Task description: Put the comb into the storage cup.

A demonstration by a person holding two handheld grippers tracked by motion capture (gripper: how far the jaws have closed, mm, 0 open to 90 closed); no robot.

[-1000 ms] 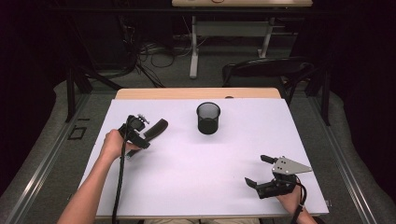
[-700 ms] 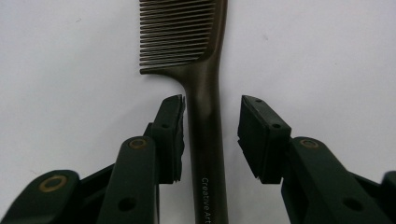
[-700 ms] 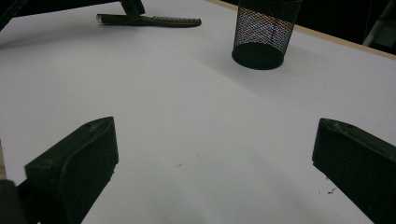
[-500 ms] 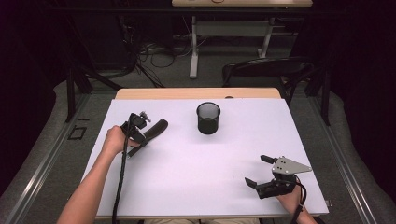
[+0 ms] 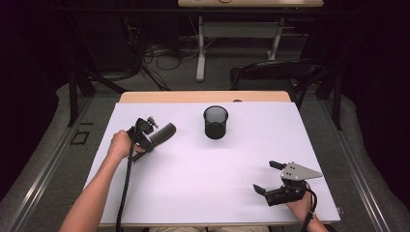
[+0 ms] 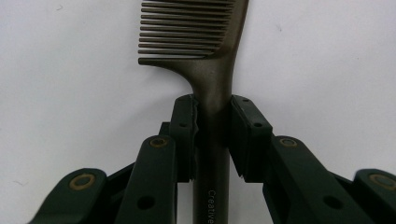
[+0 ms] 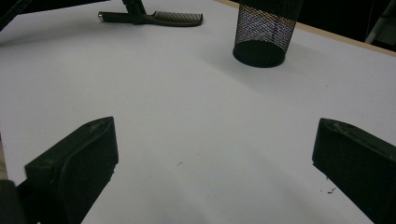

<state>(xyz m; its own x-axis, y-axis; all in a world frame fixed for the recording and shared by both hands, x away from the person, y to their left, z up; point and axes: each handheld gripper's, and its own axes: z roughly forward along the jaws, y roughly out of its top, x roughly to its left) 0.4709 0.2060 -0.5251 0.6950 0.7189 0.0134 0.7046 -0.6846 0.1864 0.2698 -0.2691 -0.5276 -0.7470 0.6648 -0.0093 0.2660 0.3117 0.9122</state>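
Observation:
A dark comb [image 6: 205, 56] lies flat on the white table [image 5: 217, 169], its teeth pointing away from my left gripper [image 6: 212, 121]. The jaws of that gripper have just been closing, and both pads now press on the comb's handle. In the high view the left gripper [image 5: 151, 139] stands over the comb [image 5: 166, 130] at the table's left. My right gripper [image 5: 267, 177] rests at the near right with its jaws wide apart and nothing between them. The right gripper view shows those open jaws [image 7: 215, 154] over bare table, with the comb [image 7: 173, 18] far off.
A black mesh cup [image 5: 215, 122] stands upright at the back middle of the table, also seen in the right gripper view [image 7: 264, 32]. Beyond the far wooden edge [image 5: 203, 96] are a dark chair and table legs with cables.
The left hand has shifted slightly over the comb and its gripper has drawn in on the handle. The right hand and the mesh cup have stayed put.

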